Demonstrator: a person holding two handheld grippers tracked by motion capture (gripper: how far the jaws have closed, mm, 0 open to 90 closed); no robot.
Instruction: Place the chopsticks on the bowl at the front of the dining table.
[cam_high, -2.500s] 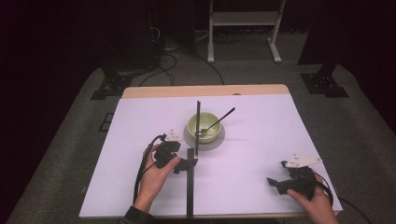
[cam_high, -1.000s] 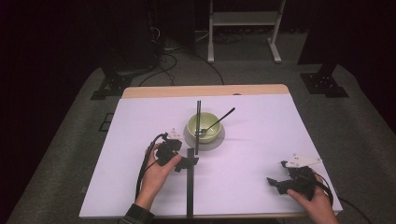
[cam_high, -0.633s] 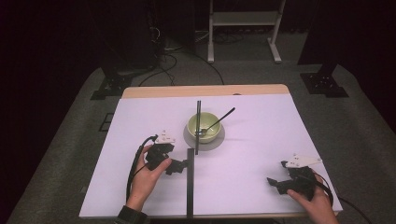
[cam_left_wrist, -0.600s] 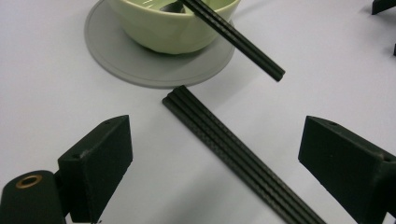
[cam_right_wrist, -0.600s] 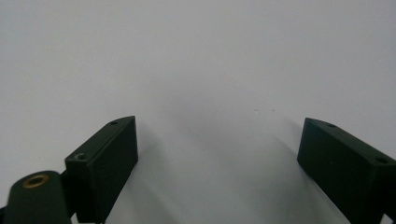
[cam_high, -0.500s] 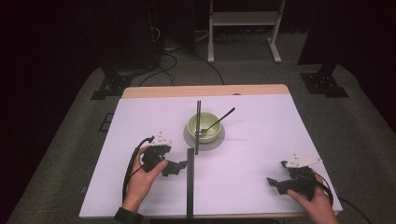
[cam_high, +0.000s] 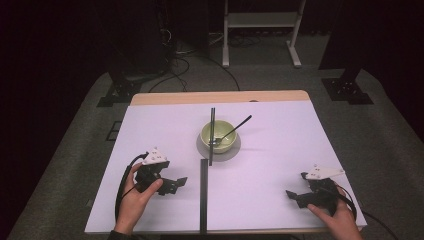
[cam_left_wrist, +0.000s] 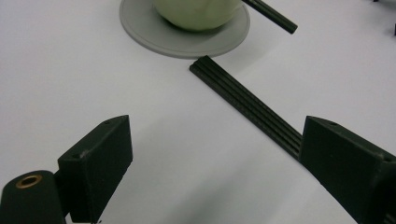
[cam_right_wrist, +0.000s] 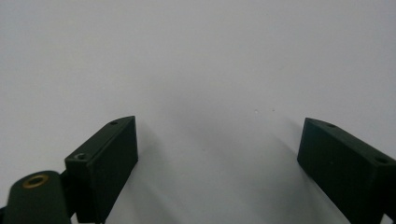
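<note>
The white bench (cam_high: 150, 130) carries a green bowl (cam_high: 218, 135) on a grey saucer (cam_left_wrist: 154, 35) at its middle, a spoon (cam_high: 235, 127) leaning in it. Left tongs (cam_high: 172, 184) rest near a black strip (cam_left_wrist: 247, 105), jaws spread, empty. Right tongs (cam_high: 295, 196) sit well apart, released too.

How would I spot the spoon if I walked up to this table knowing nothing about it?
Start at the white table and find the pale green bowl near its middle, sitting on a grey saucer. The spoon lies in that bowl, its dark handle sticking out over the rim toward the far right, thinner than the flat black strip lying nearer the person.
</note>
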